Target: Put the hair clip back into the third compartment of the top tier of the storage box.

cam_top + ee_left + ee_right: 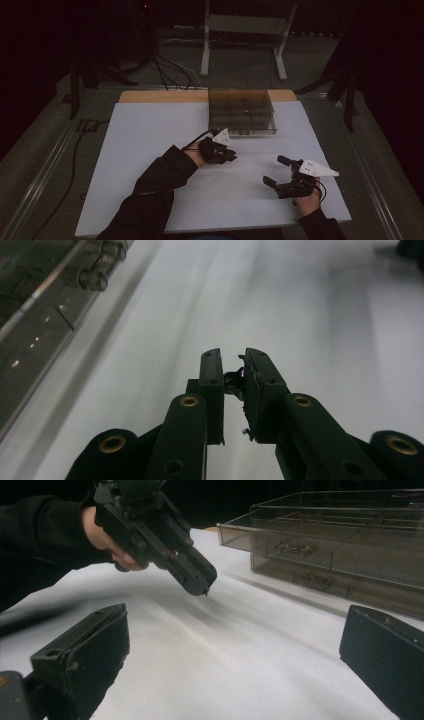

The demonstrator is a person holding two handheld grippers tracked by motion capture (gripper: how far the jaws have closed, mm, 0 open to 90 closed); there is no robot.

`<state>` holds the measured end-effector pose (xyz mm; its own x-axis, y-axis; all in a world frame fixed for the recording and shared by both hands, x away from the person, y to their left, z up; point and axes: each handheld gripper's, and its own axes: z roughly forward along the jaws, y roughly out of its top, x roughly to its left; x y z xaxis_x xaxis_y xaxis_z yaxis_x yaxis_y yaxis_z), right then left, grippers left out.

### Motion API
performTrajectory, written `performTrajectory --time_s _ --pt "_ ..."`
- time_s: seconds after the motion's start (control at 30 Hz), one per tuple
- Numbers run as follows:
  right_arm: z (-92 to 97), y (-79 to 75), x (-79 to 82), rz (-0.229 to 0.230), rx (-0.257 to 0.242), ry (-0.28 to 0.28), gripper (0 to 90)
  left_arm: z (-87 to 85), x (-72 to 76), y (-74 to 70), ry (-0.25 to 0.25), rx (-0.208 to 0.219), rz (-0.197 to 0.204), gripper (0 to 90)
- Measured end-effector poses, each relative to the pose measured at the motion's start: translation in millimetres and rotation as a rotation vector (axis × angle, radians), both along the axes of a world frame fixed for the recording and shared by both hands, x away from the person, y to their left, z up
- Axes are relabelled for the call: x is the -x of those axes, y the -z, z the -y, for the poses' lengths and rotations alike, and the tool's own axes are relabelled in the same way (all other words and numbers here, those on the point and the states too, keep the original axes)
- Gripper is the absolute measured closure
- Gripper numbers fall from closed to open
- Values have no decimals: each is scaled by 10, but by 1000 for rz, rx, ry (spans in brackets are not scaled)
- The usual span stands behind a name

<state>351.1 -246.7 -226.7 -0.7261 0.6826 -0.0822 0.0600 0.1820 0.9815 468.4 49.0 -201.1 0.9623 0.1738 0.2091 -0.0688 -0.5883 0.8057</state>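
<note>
My left gripper (231, 153) hovers over the white table top (150, 150), just in front of the smoked clear drawer box (242, 111). In the left gripper view its jaws (234, 359) stand almost together, pinching a small dark object (233, 382) that I cannot identify. The right gripper view shows the left gripper (202, 584) tilted down, a tiny dark bit at its tip, a little above the table. My right gripper (275, 170) rests near the front right of the table. Its jaws (235, 630) stand wide apart with nothing between them.
The drawer box (330, 535) has a top tray with dividers and drawers with clear knobs (92, 279). It stands at the far middle of the table. A white metal stand (245, 30) and cables (165, 70) lie on the floor beyond.
</note>
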Motion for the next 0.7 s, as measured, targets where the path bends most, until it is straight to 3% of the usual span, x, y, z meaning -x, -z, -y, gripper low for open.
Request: performTrajectory --time_s 0.7 --pt "4 2 -4 -2 -4 1 0 -16 37 -324 20 54 8 808"
